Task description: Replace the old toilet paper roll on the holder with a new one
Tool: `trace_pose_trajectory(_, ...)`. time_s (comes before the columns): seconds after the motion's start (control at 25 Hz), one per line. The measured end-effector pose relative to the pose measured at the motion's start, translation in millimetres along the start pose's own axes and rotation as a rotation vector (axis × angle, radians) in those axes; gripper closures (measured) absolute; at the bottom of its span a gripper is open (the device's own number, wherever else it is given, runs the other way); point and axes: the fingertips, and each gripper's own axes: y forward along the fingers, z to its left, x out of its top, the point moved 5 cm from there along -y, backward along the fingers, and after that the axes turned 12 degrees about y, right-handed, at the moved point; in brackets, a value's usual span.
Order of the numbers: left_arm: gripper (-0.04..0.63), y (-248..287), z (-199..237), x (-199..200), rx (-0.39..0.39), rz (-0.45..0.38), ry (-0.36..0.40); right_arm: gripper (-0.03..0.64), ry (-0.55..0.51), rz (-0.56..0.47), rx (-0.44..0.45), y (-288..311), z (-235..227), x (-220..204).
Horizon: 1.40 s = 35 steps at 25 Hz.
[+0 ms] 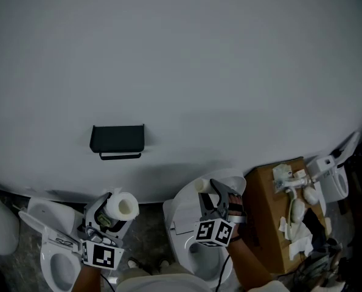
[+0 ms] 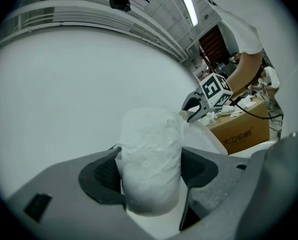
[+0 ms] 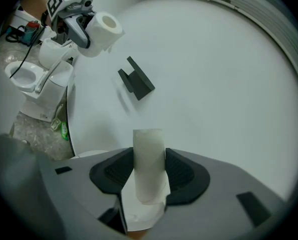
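A black holder (image 1: 117, 140) hangs on the white wall, with nothing on its bar; it also shows in the right gripper view, holder (image 3: 136, 81). My left gripper (image 1: 111, 210) is shut on a full white toilet paper roll (image 1: 122, 206), below the holder and slightly right of it. That roll (image 2: 151, 159) fills the gap between the jaws. My right gripper (image 1: 212, 193) is shut on a thin, nearly bare old roll (image 3: 149, 164), whose end (image 1: 200, 185) pokes out, low and to the right of the holder. Each gripper sees the other: right gripper (image 2: 198, 107), left gripper (image 3: 81, 29).
Two white toilets (image 1: 53, 248) (image 1: 190, 224) stand against the wall below the grippers. A cardboard box (image 1: 272, 224) with white fittings on it stands at the right. A cable runs from the right gripper. The wall around the holder is plain.
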Motion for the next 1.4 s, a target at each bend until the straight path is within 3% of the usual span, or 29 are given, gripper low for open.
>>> trace_pose_trajectory(0.32, 0.268, 58.6, -0.7, 3.8, -0.075, 0.003, 0.174, 0.423, 0.048, 0.022, -0.012, -4.5, -10.2, -17.9)
trace_pose_trajectory(0.6, 0.270, 103.3, -10.6, -3.4, -0.084, 0.058, 0.343, 0.423, 0.073, 0.043, -0.004, -4.5, -12.2, -27.5)
trace_pose_trajectory(0.88, 0.276, 138.1, -20.3, -12.6, -0.097, 0.085, 0.441, 0.423, 0.080, 0.050, 0.007, -5.6, -11.7, -32.6)
trace_pose_trajectory(1.12, 0.279, 164.8, -30.3, -0.2, -0.141, 0.066, 0.628, 0.423, 0.087, 0.060, 0.021, -6.7, -10.5, -39.4)
trace_pose_trajectory(1.4, 0.282, 192.7, -22.7, 3.4, -0.139, 0.144, 0.824, 0.423, 0.093, 0.062, 0.033, -6.7, -9.6, -41.7)
